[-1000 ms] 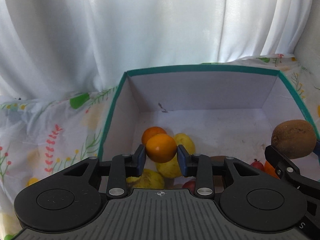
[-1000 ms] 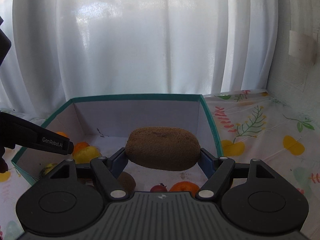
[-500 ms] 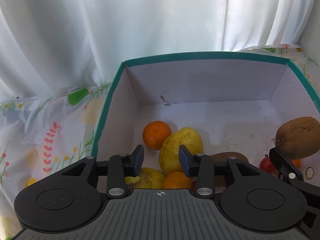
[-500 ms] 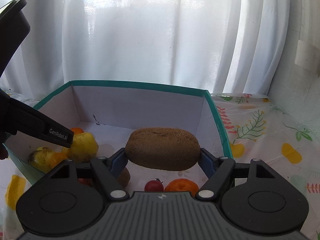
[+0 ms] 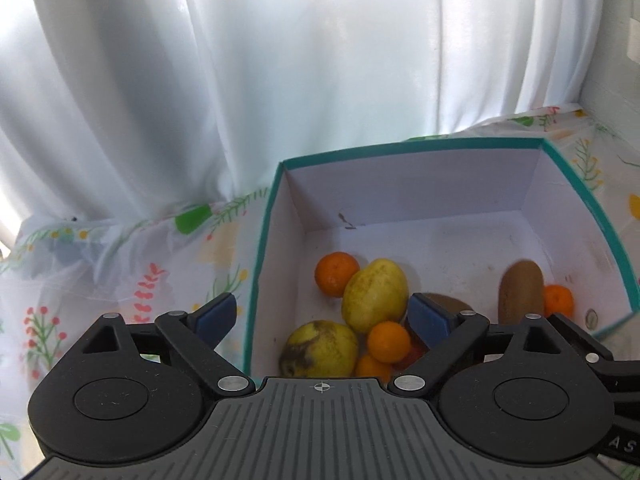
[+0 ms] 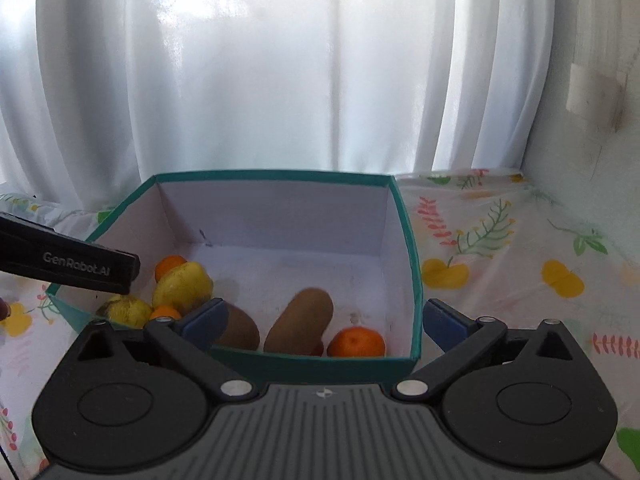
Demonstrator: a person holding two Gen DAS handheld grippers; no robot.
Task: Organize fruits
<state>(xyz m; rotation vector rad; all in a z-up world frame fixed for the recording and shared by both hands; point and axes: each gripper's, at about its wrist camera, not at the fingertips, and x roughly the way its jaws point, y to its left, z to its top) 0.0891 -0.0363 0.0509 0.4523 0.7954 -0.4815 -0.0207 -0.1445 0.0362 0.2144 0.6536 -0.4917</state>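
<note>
Right wrist view shows the big change: a second ago the right gripper [image 6: 322, 318] was pinching a brown kiwi [image 6: 300, 320], and now its two blue fingers are spread wide with nothing between them. The kiwi lies in the teal box [image 6: 404, 216], at the near side, and looks a bit blurry, so it may not have settled yet. It sits between another kiwi [image 6: 239, 327] on its left and an orange [image 6: 356, 342] on its right, close to both. The left gripper [image 5: 320, 314] has changed too. A second ago it held a small orange, half a second ago it had let go, and now its fingers are spread even wider, with one finger over the flowery cloth [image 5: 120, 264] on the worktop and the other over the box. The small orange [image 5: 389, 341] now rests in the pile at the near left of the box, next to a yellow-green fruit [image 5: 375, 295], a spotty yellow fruit [image 5: 320, 350] and one more orange [image 5: 337, 273] farther back. A small red fruit peeks out low in the pile, but it is too hidden to name. So both fruits look dropped off, and both grippers are free. No loose fruit shows on the cloth in these views, so the job may be almost done, or the next fruit is out of sight.
</note>
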